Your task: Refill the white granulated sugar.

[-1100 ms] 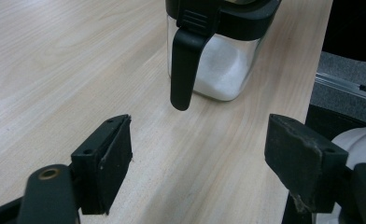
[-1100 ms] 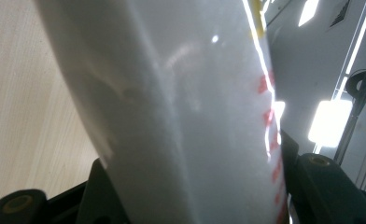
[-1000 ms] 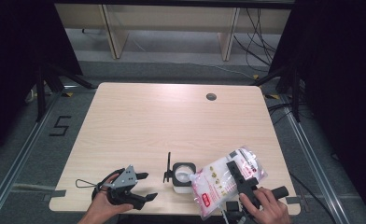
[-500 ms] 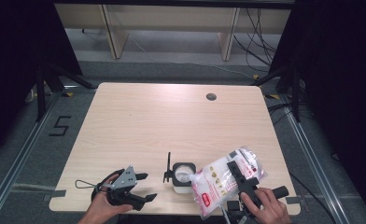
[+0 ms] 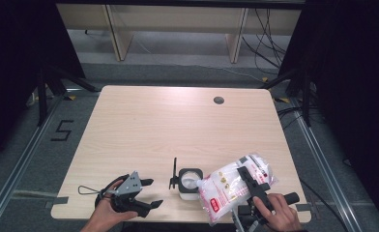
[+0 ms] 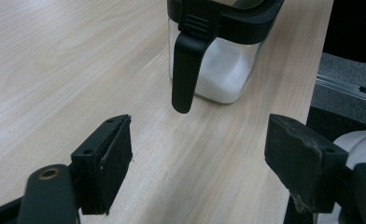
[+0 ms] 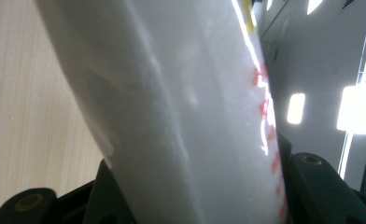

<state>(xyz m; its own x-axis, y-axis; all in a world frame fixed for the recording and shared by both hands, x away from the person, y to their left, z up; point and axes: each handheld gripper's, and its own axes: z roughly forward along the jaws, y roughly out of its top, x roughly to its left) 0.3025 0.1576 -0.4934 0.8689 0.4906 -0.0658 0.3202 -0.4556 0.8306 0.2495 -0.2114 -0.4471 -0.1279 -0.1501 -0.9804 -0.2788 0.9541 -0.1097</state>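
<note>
From the high view, the right tool [image 5: 248,181] was clamped on a clear plastic bag [image 5: 233,186] of white powder, tilted toward a small clear jar [image 5: 188,182] near the front edge of the desk [image 5: 178,125]; its jaws had just closed slightly further. The left tool [image 5: 148,192] sat left of the jar, jaws apart. From the left gripper view, those jaws stood wide with nothing between them, the jar [image 6: 225,65] and its black handle [image 6: 188,70] just ahead. From the right gripper view, the bag [image 7: 181,116] sat gripped between both jaws.

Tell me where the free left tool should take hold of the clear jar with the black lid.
Grip the jar across its clear square body, below the black lid. Come in level from the left tool side: flat walls suit the pads, and the hanging handle looks loose.
</note>
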